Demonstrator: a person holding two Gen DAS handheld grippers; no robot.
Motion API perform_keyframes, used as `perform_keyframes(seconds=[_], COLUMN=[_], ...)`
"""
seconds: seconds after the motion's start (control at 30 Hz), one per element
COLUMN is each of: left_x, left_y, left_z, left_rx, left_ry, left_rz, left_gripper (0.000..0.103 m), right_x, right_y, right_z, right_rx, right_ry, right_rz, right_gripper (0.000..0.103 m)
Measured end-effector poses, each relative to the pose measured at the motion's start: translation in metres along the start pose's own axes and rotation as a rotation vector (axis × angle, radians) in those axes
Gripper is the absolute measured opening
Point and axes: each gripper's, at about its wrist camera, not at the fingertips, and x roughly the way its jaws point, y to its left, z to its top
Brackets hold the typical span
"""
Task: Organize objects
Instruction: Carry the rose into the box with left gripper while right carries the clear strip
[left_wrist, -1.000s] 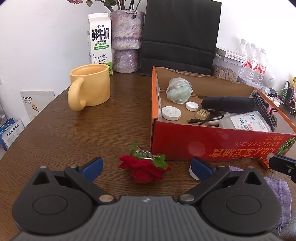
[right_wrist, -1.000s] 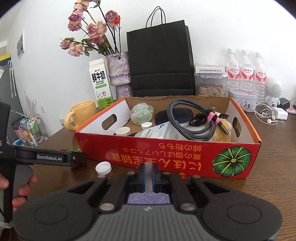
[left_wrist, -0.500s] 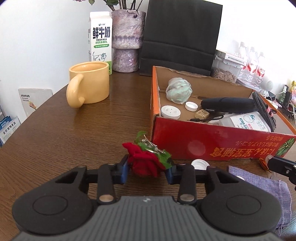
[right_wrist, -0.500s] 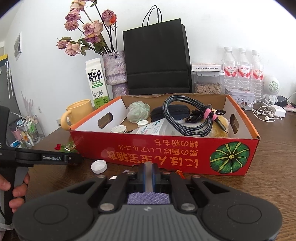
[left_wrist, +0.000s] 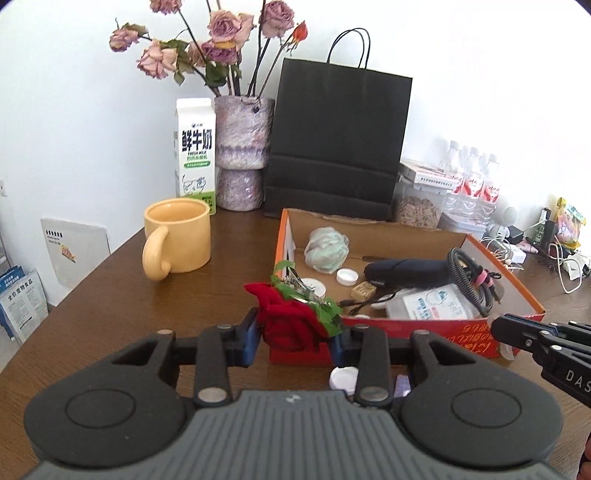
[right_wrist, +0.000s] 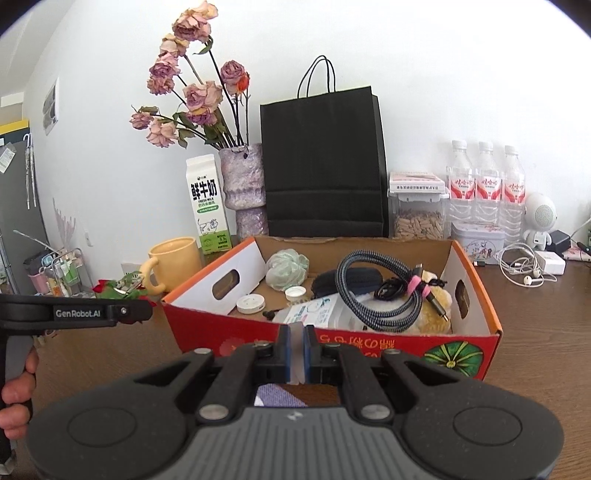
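Above the desk (left_wrist: 92, 295), just short of the red cardboard box's (left_wrist: 461, 334) near-left corner, the red rose (left_wrist: 286, 321) sits clamped between the blue pads of my left gripper (left_wrist: 293, 341), its bloom facing me and its green leaves and a metal clip sticking out toward the box. In the right wrist view the same rose (right_wrist: 120, 290) rides atop the left gripper's finger, off the wood and level with the box rim. My right gripper (right_wrist: 296, 350) is pressed closed on a thin pale strip of purple cloth (right_wrist: 275, 395), held low in front of the box's long near wall (right_wrist: 369, 343). A white bottle cap (left_wrist: 343, 377) lies on the desk beside that wall, below my left jaws. Inside the box lie a pale green mesh ball (right_wrist: 288, 267), a braided cable coil (right_wrist: 384, 291) bound with a pink tie, a dark pouch (left_wrist: 406, 271), a white wipes pack (left_wrist: 432, 308), a round white puck (right_wrist: 251, 303) and another white cap (right_wrist: 295, 292). Past the box's left side stands a yellow mug (left_wrist: 177, 236), handle toward me. Along the desk's far edge stand a milk carton (left_wrist: 195, 151), a purple vase of dried roses (left_wrist: 242, 151), a black paper bag (left_wrist: 338, 144) and water bottles (right_wrist: 484, 181).
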Motion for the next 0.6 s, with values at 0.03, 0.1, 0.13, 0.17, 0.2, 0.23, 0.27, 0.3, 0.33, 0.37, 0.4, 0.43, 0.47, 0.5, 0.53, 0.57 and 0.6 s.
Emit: perform_keyframes(seconds=[0.03,0.1,0.13,0.17,0.2,0.23,0.27,0.3,0.33,0.37,0.4,0.43,0.47,0.5,0.53,0.57,0.6], left_x=[-0.001,0.001,0.002,0.004,0.006,0.009,0.012,0.016,0.02,0.025,0.03,0.036,0.041,0.047,0.053,0.058,0.064], left_y=[-0.004,-0.012,-0.015,-0.018,-0.022,-0.024,-0.026,-0.029,-0.03,-0.031,-0.032,-0.032,-0.033,-0.034,-0.035,-0.035,-0.035], left_z=[0.004,0.013,0.015,0.019,0.022,0.025,0.027,0.03,0.031,0.032,0.034,0.035,0.036,0.037,0.038,0.039,0.04], left_rx=[0.005,0.013,0.016,0.021,0.025,0.027,0.029,0.031,0.033,0.034,0.034,0.033,0.032,0.033,0.034,0.035,0.036], left_ry=[-0.008,-0.017,-0.021,-0.025,-0.03,-0.034,-0.036,-0.038,-0.04,-0.04,-0.038,-0.035,-0.034,-0.033,-0.031,-0.029,-0.024], left_rz=[-0.007,-0.02,-0.024,-0.027,-0.029,-0.033,-0.035,-0.036,-0.037,-0.038,-0.038,-0.038,-0.039,-0.041,-0.041,-0.041,-0.043], left_gripper=[0.037,0.037,0.037,0.037,0.037,0.037,0.037,0.037,0.037,0.037,0.037,0.037,0.037,0.037,0.037,0.037,0.037], right_x=[-0.001,0.0,0.002,0.004,0.007,0.01,0.013,0.017,0.021,0.025,0.029,0.034,0.039,0.044,0.05,0.055,0.06], right_y=[0.001,0.004,0.005,0.006,0.007,0.008,0.009,0.009,0.009,0.009,0.009,0.009,0.008,0.008,0.007,0.006,0.004], right_z=[0.004,0.013,0.017,0.021,0.025,0.028,0.032,0.035,0.038,0.041,0.043,0.045,0.047,0.048,0.049,0.05,0.051], right_rx=[-0.01,-0.026,-0.033,-0.039,-0.043,-0.046,-0.047,-0.046,-0.044,-0.042,-0.04,-0.037,-0.034,-0.033,-0.032,-0.032,-0.032], right_ry=[-0.011,-0.03,-0.037,-0.044,-0.051,-0.057,-0.063,-0.069,-0.075,-0.082,-0.087,-0.09,-0.092,-0.091,-0.089,-0.087,-0.084], right_rz=[0.0,0.002,0.004,0.005,0.006,0.008,0.01,0.011,0.012,0.012,0.013,0.015,0.019,0.022,0.024,0.026,0.028], right_gripper=[0.006,0.006,0.006,0.006,0.006,0.006,0.006,0.006,0.006,0.006,0.006,0.006,0.006,0.006,0.006,0.006,0.006])
